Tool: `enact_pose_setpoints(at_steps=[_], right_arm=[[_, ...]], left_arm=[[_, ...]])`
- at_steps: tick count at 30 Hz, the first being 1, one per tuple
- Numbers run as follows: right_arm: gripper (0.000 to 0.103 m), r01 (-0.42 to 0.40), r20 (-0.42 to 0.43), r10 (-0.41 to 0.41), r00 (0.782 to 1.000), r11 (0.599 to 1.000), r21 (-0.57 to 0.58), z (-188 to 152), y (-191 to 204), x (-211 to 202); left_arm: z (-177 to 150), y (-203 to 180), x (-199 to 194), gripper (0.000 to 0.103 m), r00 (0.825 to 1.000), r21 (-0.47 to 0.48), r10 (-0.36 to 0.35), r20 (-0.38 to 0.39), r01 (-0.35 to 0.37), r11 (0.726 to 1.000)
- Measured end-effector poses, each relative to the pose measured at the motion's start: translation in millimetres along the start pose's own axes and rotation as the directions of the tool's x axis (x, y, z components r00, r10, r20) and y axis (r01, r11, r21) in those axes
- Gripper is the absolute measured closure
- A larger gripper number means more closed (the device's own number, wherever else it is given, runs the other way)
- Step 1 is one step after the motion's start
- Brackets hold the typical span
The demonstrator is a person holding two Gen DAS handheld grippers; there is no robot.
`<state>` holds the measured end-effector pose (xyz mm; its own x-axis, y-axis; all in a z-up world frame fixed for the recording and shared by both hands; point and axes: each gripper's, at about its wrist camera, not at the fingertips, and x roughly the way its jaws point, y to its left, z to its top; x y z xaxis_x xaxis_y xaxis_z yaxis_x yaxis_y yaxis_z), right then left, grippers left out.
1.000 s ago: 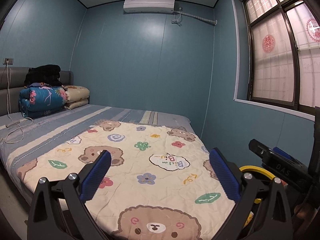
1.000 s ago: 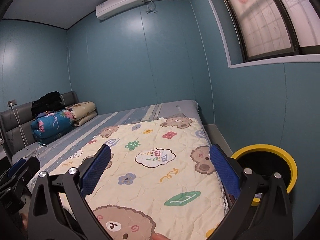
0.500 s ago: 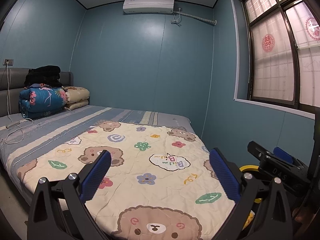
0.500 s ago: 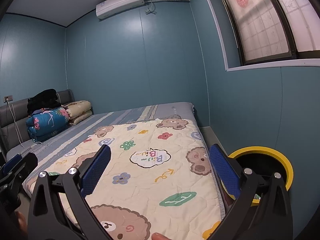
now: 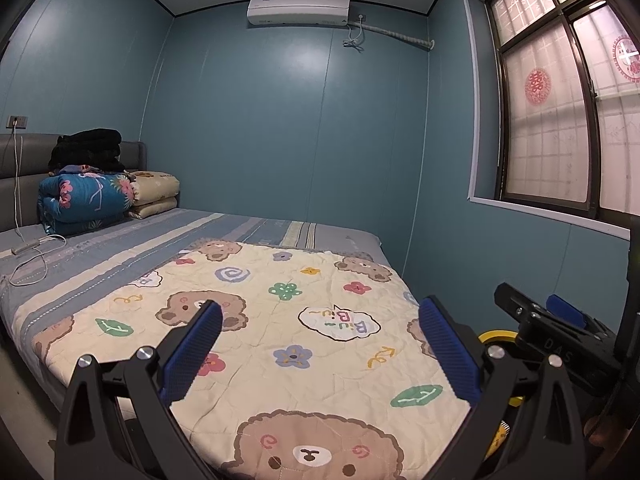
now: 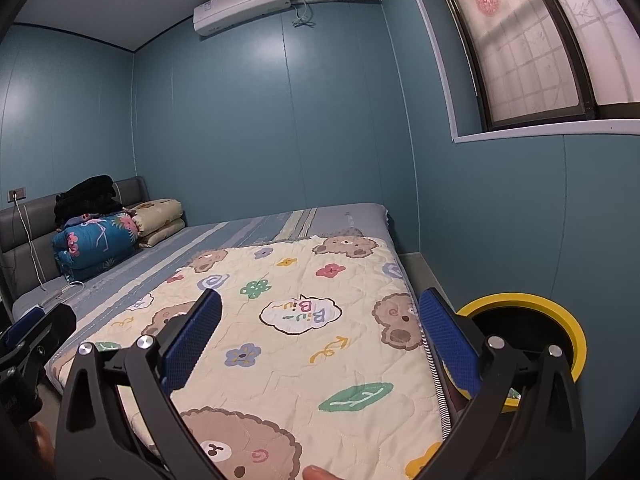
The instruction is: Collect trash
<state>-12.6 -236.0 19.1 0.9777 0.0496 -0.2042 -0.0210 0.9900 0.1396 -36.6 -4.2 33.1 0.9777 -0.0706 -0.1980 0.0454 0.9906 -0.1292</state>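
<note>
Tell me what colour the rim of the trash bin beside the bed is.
Yellow: the trash bin's rim shows best in the right wrist view.

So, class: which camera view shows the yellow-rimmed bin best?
The right wrist view: the yellow-rimmed bin shows most of its rim and dark opening beside the bed. The left wrist view catches only a rim sliver behind the right gripper.

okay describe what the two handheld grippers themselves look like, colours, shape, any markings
Both match: the left gripper and the right gripper each have a black angular frame with silver screw heads and two long fingers faced with textured blue pads. In the left view, the right gripper's black body bears raised lettering reading "DAS". No cables or sleeves show.
</note>
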Motion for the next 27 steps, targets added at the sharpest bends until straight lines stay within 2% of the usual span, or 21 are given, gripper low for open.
enact_pose_setpoints(at_steps=[27], right_arm=[[0.008, 0.014, -0.01, -0.014, 1.0, 1.0, 0.003, -4.0, -0.9, 2.7]], left_arm=[[-5.4, -2.6, 3.3, 0.008, 1.0, 0.007, -0.009, -0.023, 0.009, 1.0]])
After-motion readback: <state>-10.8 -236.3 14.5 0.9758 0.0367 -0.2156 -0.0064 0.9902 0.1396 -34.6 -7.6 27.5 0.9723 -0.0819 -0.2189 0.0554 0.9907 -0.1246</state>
